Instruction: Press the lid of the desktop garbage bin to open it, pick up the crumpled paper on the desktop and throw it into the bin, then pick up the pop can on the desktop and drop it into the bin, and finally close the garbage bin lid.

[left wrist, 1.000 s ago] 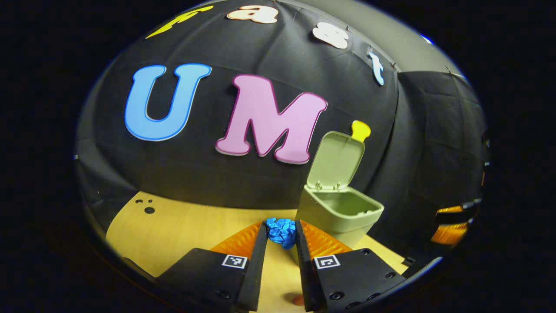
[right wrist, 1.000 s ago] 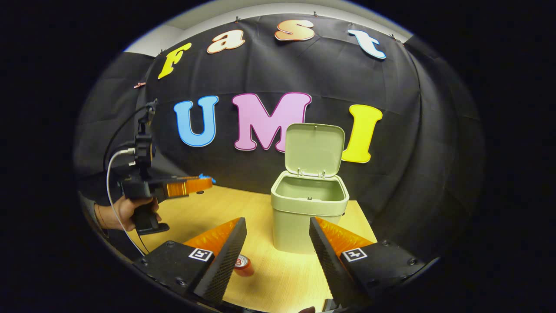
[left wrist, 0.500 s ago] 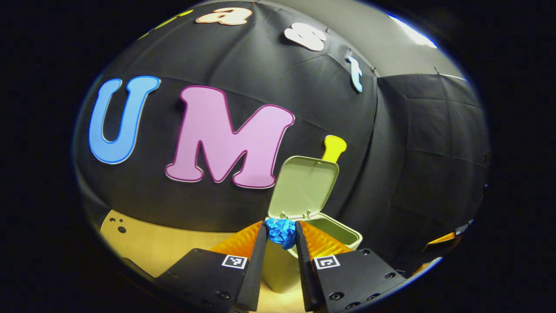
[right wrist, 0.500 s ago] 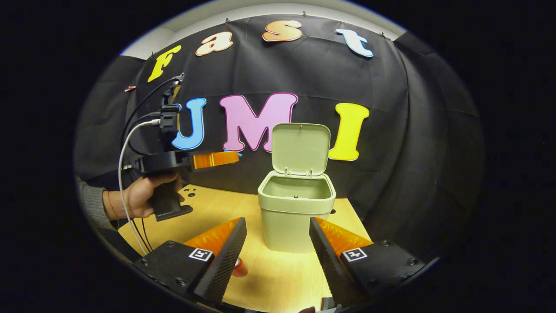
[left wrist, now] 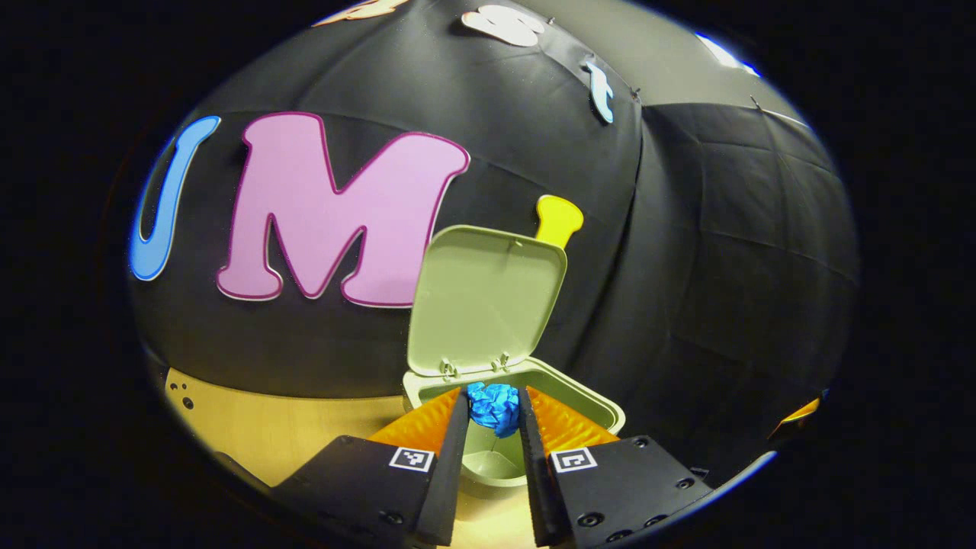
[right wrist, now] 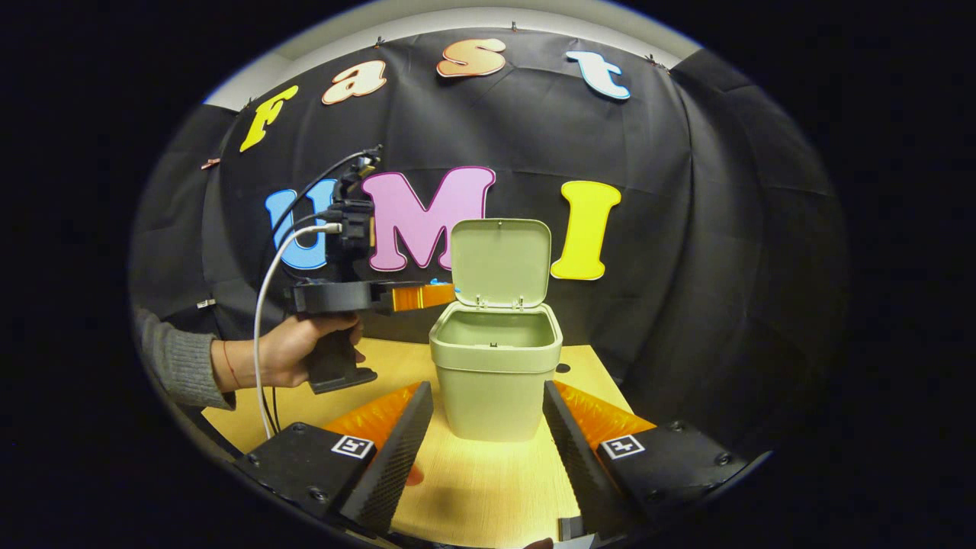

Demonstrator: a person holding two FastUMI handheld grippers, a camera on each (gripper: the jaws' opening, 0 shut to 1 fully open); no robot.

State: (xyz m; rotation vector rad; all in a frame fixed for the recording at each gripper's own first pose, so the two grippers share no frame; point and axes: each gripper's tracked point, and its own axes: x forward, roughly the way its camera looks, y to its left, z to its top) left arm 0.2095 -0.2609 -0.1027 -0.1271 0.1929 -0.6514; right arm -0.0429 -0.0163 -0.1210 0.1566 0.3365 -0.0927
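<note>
Right gripper [right wrist: 488,427] jaws spread wide, nothing between the fingers. Past them on the pale wooden desktop [right wrist: 488,496] stands the square sage-green plastic bin [right wrist: 496,374], its hinged lid [right wrist: 499,261] upright. Left gripper [right wrist: 427,293], hand-held [right wrist: 293,358], hovers at the bin's left rim.

left gripper [left wrist: 492,415] + crumpled paper [left wrist: 493,406] | moved from desktop to over bin [left wrist: 587,408]

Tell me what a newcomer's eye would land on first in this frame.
Probably the crumpled blue paper, pinched between the left gripper's fingers right above the open mouth of the pale green garbage bin, whose lid stands upright at the back. In the right gripper view, a hand holds that gripper level at the bin's left rim, while the right gripper waits open over the wooden desktop.
</note>
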